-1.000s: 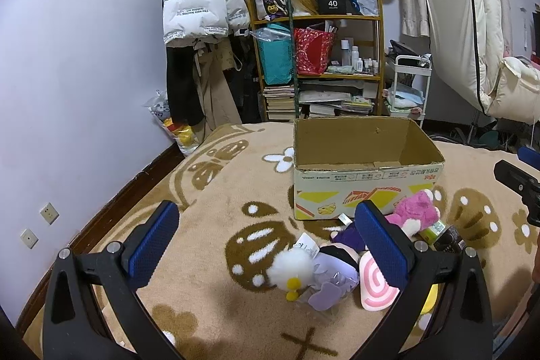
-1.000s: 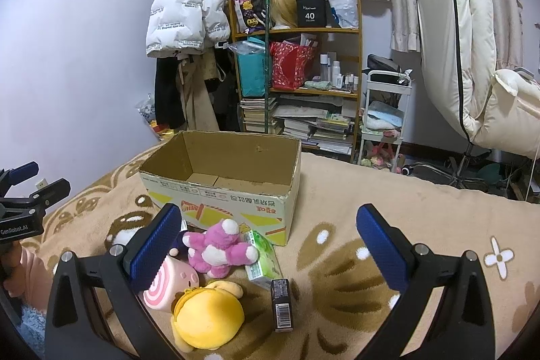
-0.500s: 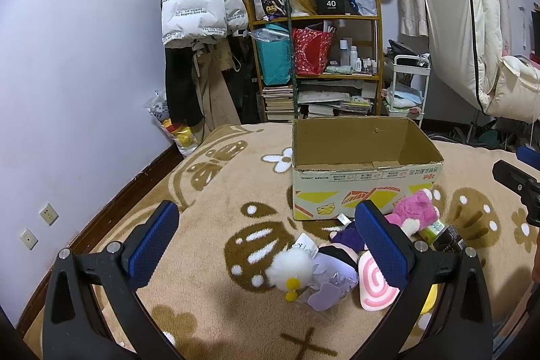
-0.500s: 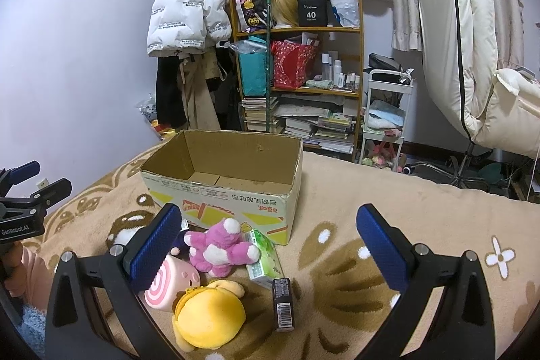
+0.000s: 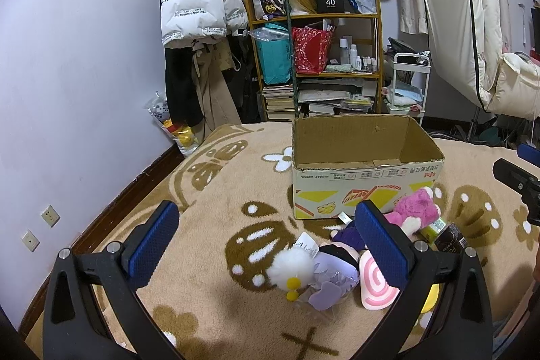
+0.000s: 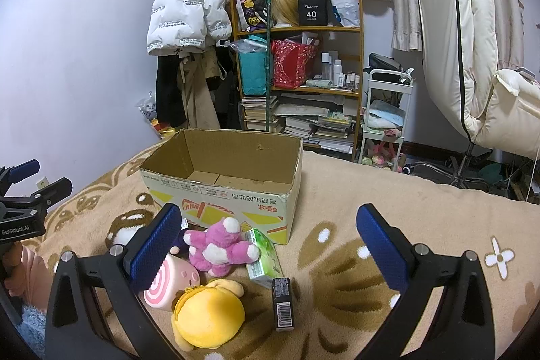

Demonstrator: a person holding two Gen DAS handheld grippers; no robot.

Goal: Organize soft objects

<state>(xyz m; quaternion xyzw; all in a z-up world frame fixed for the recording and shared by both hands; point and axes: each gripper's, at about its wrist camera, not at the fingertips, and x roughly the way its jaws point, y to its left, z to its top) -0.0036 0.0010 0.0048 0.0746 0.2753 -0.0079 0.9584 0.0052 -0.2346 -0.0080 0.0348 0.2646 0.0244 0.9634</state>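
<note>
Nothing shifted, pink plush [image 6: 219,245] beside left fingers [image 6: 157,247], right gripper [image 6: 268,248] spread

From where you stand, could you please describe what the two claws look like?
Both the left claw and the right claw have black angular frames with silver screws and blue textured pads. White "GenRobot.AI" lettering marks the left one's body in the right wrist view.

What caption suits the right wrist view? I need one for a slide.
Open right gripper hovers over pink plush bear, yellow plush and swirl plush lying before an empty cardboard box.
</note>
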